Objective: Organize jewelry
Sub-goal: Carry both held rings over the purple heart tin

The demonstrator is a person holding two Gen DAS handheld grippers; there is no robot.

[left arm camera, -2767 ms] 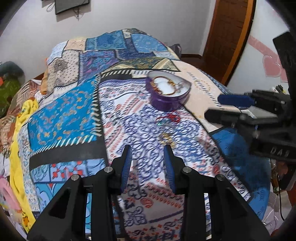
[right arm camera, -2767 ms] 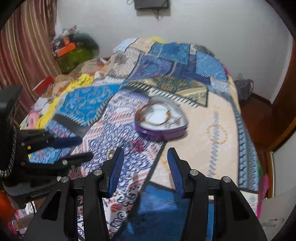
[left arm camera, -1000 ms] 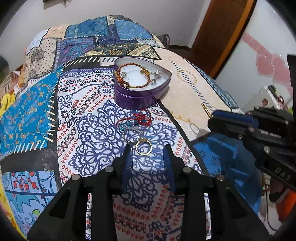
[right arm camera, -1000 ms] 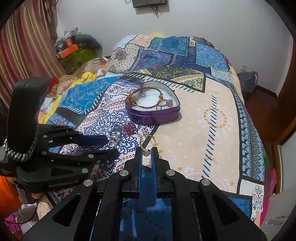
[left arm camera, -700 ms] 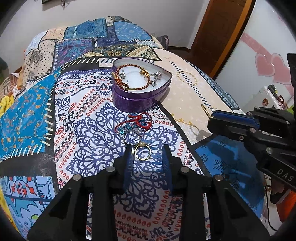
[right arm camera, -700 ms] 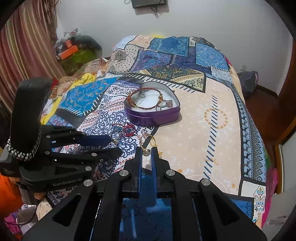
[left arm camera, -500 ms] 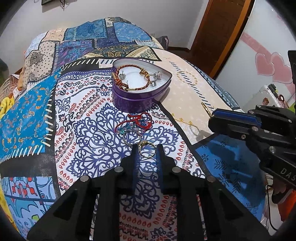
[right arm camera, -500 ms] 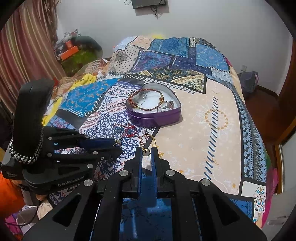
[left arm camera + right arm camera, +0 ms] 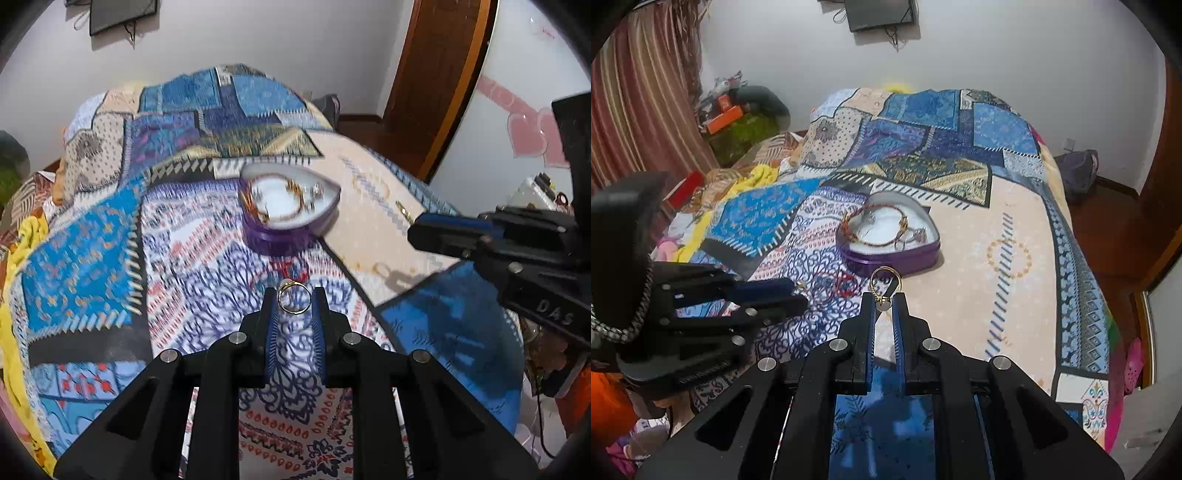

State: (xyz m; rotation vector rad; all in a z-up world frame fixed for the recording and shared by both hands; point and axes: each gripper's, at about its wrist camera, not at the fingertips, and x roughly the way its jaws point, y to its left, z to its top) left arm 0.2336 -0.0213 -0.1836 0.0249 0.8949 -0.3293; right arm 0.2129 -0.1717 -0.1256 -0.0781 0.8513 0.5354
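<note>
The left tool is pinching a gold ring between its blue pads, its fingers standing narrow with the ring filling the gap, lifted clear of the bed. In the right wrist view that same tool is showing at the left, with the ring only just peeking out at its tip. The right tool is sitting nearly closed, gripping the base of a gold hoop that is standing upright above its fingertips. In the left wrist view this tool is reaching in from the right, with the hoop a thin gold sliver at its tip.

Two gold pieces are being held, one per tool. Still lying on the quilt, between the left tool and the tin, are one red loop and one pale ring just beside it; they are touching or overlapping, I cannot tell which. The one heart-shaped purple tin is resting open on the bed, well ahead of both tools, and is holding a beaded bracelet plus some small silver bits too tiny to count. The left view is blurring the tin.

Around the bed, striped curtains are hanging at the left, clutter is piling up in the corner, a black box is hanging on the wall, and a wooden door is standing at the right
</note>
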